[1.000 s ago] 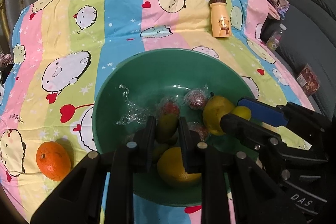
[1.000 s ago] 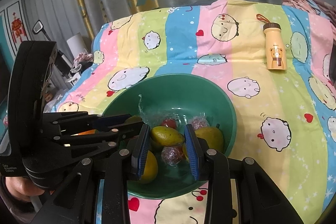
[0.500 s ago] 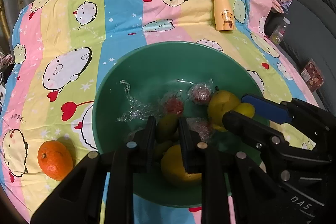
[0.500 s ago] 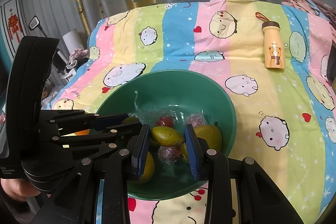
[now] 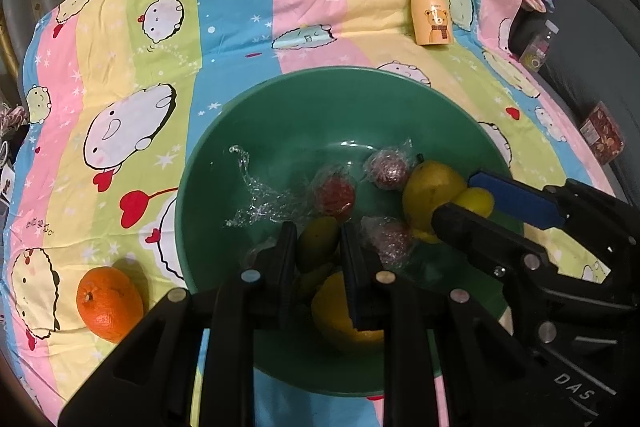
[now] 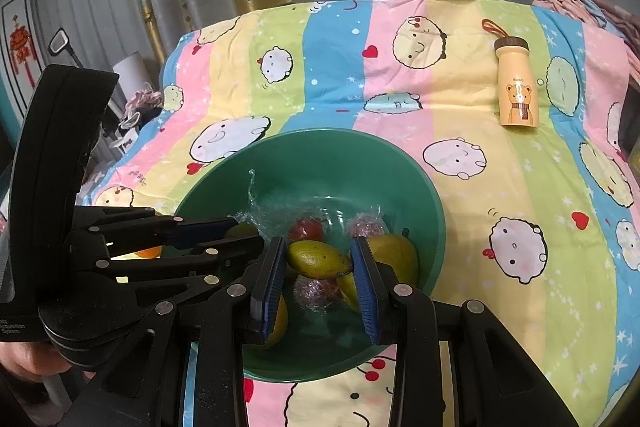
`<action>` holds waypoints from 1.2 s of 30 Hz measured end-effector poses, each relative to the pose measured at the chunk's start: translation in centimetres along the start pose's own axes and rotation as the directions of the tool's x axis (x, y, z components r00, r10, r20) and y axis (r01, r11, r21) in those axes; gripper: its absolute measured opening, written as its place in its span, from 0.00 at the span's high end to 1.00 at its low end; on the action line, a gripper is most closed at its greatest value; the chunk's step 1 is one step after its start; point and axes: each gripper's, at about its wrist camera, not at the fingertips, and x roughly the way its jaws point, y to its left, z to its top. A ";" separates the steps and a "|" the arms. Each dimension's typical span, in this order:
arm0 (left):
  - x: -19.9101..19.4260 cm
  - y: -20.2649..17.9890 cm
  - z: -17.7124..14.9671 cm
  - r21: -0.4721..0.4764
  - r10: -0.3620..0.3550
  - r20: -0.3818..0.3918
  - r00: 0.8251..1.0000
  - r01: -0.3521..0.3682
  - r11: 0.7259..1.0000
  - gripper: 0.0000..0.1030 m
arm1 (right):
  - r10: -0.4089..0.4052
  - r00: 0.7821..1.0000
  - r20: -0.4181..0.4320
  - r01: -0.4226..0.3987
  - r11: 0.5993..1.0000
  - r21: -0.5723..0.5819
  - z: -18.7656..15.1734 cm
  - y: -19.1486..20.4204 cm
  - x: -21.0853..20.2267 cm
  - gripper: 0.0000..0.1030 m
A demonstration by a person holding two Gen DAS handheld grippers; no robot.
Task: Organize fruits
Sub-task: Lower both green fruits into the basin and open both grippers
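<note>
Fruits nearly all in the bowl, one orange left outside

Nearest, the left tongs (image 5: 316, 247) held a narrow gap around a small green-yellow fruit (image 5: 318, 241), though a true grip was hard to confirm; the right tongs (image 6: 318, 269) stood moderately open around a yellow-green mango (image 6: 318, 259), contact unclear. The green bowl (image 5: 320, 99) on the bed cover (image 5: 160, 47) already kept pears, a citrus and plastic-wrapped red fruits. One orange (image 5: 109, 303) lay beside the bowl, still to place. Farther lay a yellow bottle (image 5: 430, 11). The tongs hid some fruits.

Both tools are black with silver screws; the right tool (image 6: 318, 263) has blue pads (image 6: 365, 287)
</note>
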 end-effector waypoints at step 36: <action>1.3 -0.4 0.0 0.025 0.061 -0.077 0.995 -0.059 0.998 0.79 | -0.071 0.996 -0.050 0.070 0.997 -0.018 0.0 0.3 0.5 0.66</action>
